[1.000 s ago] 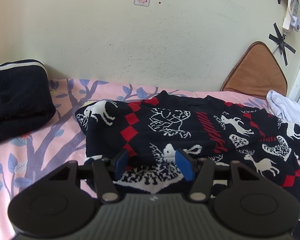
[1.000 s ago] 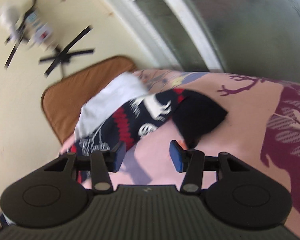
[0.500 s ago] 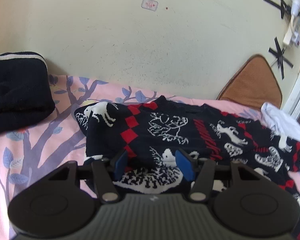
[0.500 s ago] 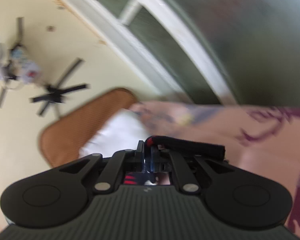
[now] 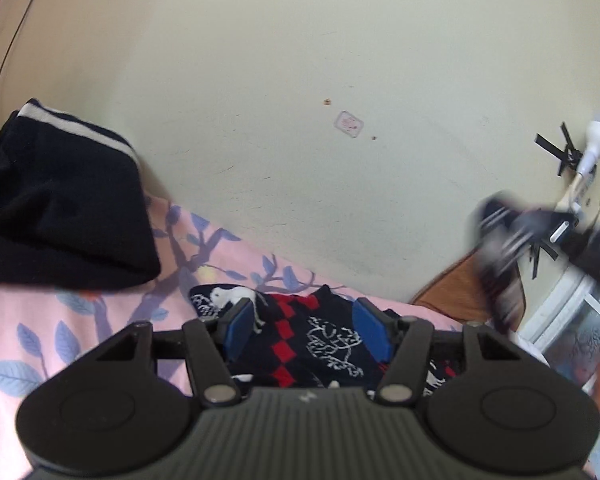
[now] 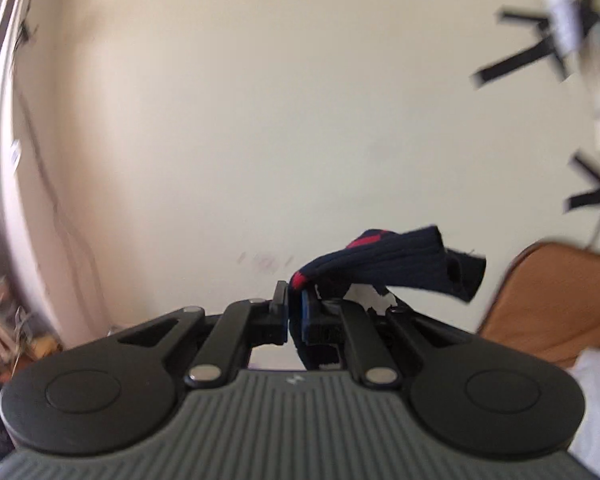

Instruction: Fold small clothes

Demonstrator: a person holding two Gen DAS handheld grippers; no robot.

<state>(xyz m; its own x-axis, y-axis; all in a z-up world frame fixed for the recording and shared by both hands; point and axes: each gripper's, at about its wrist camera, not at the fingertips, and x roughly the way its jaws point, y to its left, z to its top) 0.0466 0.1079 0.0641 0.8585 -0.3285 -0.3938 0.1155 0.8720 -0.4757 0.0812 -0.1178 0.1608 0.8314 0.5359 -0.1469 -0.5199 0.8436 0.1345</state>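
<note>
Currently, left to right: folded black pile (image 5: 60, 208) sits on the bed (image 5: 40, 320) at far left, against the wall. Left tool (image 5: 306, 330) hovers over the sweater (image 5: 312, 332), pads apart, nothing gripped; sweater body lies flat right below and ahead of it, long axis running off to the right. Right tool (image 6: 294, 304) is clamped tight on the sweater's navy cuff (image 6: 392, 258), lifted clear of the bed, blurred at the right edge of the left view. Judgement: sleeve folds leftward across the body, so right tool carries and left tool, nearer the body, pins.
</note>
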